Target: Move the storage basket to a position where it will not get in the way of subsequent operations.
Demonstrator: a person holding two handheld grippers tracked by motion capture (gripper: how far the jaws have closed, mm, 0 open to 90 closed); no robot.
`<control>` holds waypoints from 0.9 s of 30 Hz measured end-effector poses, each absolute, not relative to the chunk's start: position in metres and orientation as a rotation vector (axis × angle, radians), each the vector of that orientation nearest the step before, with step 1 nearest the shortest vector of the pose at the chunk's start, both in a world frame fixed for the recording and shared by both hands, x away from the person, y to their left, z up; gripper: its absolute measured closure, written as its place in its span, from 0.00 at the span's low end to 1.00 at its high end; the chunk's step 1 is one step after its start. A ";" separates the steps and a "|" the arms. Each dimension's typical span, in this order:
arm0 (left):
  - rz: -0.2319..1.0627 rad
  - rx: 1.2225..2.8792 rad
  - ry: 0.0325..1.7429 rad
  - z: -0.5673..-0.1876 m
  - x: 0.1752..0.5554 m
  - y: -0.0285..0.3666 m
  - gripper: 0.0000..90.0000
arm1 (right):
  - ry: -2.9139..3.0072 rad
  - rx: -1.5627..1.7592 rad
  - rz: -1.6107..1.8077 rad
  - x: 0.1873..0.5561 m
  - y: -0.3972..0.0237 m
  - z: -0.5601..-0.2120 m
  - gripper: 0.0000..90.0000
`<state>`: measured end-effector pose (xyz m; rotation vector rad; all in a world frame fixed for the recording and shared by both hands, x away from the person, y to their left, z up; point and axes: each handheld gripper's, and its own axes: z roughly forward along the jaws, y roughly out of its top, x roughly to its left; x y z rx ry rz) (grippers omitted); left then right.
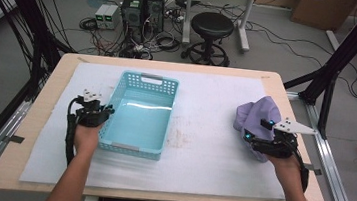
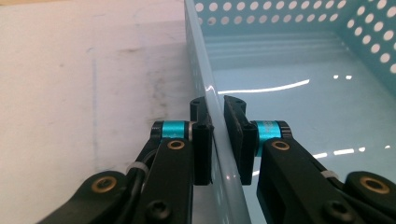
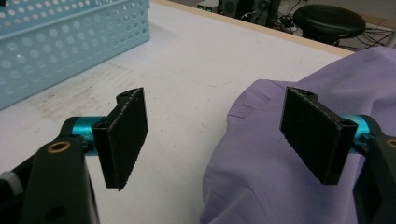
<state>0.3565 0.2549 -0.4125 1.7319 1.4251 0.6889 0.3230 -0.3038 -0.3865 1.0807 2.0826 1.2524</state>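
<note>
Table (image 1: 39, 116): light wood top, white mat (image 1: 211, 154) covering most of it.
Basket (image 1: 141, 114): pale blue plastic with perforated walls, upright on the left half of the mat, long side running away from the person.
Cloth (image 1: 255, 119): purple, bunched in a heap at the mat's right edge, well apart from the basket.
Left gripper (image 2: 218, 140): pinching the basket's left wall near its near corner, one jaw outside, one inside, pads against the thin plastic.
Right gripper (image 3: 224, 140): jaws spread wide, low over the near side of the cloth; right pad above the fabric, left pad above bare mat, nothing pinched.
</note>
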 end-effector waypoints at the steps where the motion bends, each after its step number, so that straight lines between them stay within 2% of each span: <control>1: 0.695 1.721 1.428 -0.412 0.356 0.258 0.91 | 2.083 1.080 1.252 0.323 -0.303 -0.387 0.26; 27: 0.766 1.612 1.533 -0.412 0.349 0.324 0.91 | 2.084 1.097 1.242 0.325 -0.306 -0.389 0.26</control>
